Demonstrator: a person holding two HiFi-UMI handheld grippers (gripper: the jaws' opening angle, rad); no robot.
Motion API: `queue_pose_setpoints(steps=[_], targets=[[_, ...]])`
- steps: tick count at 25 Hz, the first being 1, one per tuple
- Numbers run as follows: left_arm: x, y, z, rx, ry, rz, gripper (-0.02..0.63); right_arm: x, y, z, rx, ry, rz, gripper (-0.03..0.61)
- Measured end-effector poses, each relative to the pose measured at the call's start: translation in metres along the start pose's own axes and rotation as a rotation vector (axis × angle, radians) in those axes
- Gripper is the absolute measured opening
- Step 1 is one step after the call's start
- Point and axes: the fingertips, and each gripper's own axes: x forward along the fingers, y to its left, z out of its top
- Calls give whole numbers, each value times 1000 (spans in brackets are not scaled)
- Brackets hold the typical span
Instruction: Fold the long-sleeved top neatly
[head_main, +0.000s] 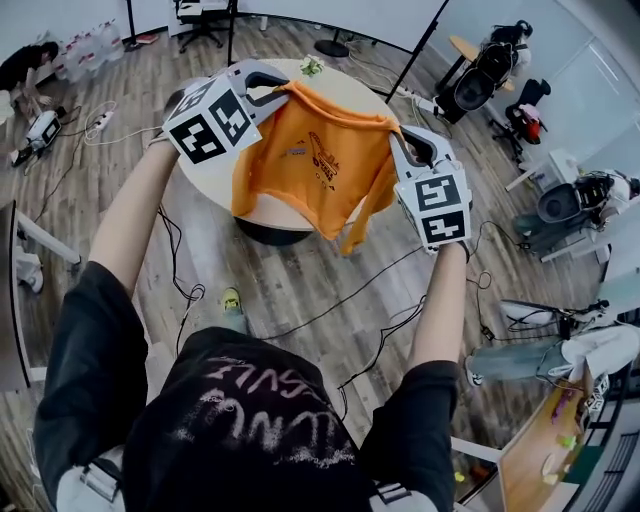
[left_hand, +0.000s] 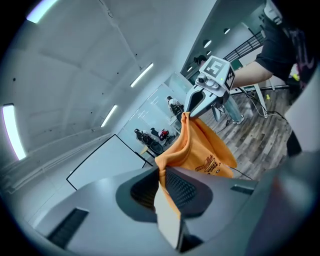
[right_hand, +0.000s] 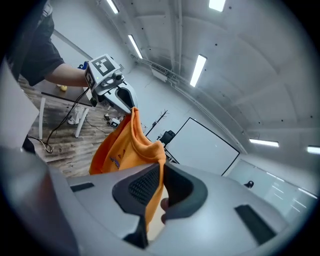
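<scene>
Head view: an orange long-sleeved top hung in the air above a round counter, stretched between the left gripper and the right gripper. Each gripper held one upper corner. The body and both sleeves drooped down across the counter's near edge, with a dark printed design facing the camera. Wooden floor surrounded the counter.

Left gripper view: the left fingers were clamped together on a fold of orange cloth. The cloth ran up and away to the right gripper, which pinched the far corner.

Right gripper view: the right fingers were likewise closed on a bunched edge of the top. The cloth stretched away to the left gripper, which gripped the opposite corner. The counter was not in sight in either gripper view.
</scene>
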Motion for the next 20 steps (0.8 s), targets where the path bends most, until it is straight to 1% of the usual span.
queue_pose_setpoints(steps=[5,8,14,20], targets=[[-37,-56,29,-7,28,-12,52,-59,26,-12,5,4,23,34],[-60,-76,41,-13,29,-6,52,-87,42,-12,3,-3,38,34],[-98,-96,63,0,27,-6,52,-123,53,2,2,-27,34,34],[-104,-117,66,15,50,-44,52,-140,62,-6,18,-41,27,35]])
